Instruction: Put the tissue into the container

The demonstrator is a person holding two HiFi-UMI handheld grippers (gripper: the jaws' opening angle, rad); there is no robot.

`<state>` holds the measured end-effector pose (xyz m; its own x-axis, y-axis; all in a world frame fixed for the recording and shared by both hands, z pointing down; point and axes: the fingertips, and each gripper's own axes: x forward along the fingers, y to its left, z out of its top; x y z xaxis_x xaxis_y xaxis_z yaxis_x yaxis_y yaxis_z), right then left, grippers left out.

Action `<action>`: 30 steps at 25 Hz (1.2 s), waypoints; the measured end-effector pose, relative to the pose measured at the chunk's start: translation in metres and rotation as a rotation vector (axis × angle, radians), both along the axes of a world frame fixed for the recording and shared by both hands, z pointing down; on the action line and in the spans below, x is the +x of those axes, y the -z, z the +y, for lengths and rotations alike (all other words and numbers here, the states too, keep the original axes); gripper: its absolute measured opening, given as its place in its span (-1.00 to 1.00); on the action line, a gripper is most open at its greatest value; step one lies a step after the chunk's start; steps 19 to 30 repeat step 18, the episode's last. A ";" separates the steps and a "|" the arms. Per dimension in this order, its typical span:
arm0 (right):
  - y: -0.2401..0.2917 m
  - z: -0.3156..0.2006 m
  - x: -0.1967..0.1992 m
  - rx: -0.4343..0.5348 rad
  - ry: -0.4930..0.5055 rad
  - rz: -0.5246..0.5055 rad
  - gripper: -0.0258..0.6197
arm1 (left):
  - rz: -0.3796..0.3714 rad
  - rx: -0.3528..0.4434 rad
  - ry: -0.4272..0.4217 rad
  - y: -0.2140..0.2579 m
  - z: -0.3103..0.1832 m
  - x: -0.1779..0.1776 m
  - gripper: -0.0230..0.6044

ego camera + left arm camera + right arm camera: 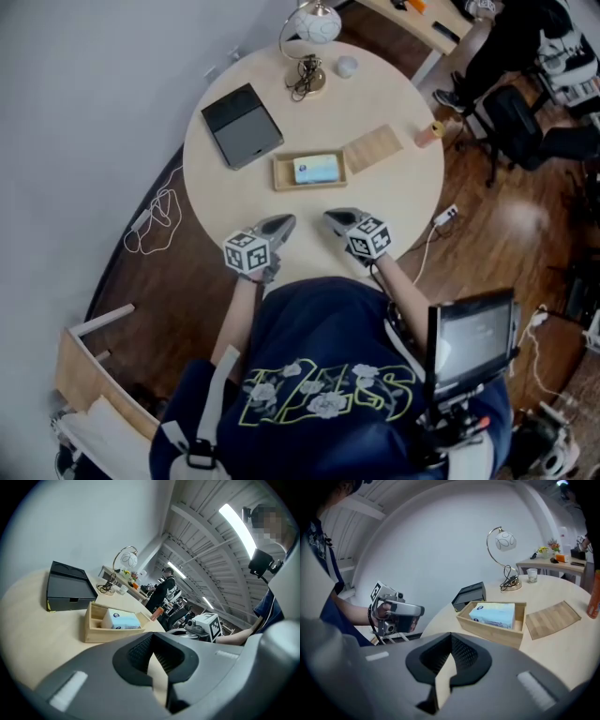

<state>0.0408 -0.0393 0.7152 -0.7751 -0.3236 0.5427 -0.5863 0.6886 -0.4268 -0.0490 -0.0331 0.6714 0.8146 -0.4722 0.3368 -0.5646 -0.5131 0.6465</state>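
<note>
A pale blue tissue pack (317,169) lies inside the open wooden container (281,174) at the middle of the round table (394,197). My left gripper (281,225) and right gripper (336,221) hover side by side over the table's near edge, short of the container. Both are shut with nothing between the jaws. In the left gripper view the tissue pack (121,619) sits in the container (93,632) ahead of the gripper (153,656). The right gripper view has the tissue pack (493,614) and container (487,629) ahead to the right of the gripper (449,665).
The wooden lid (372,147) lies flat just right of the container. A black box (241,125) sits at the back left, a lamp (309,37) and small cup (347,67) at the far edge, an orange bottle (427,134) at the right rim. Cables trail on the floor.
</note>
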 end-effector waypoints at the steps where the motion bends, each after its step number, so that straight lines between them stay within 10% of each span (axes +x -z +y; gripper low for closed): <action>1: 0.001 0.001 -0.001 0.003 0.005 0.001 -0.93 | -0.004 -0.002 0.002 0.000 0.000 0.000 -0.91; 30: 0.011 -0.005 -0.015 0.001 0.024 -0.077 -0.93 | -0.054 -0.036 -0.029 -0.011 -0.003 0.007 -0.91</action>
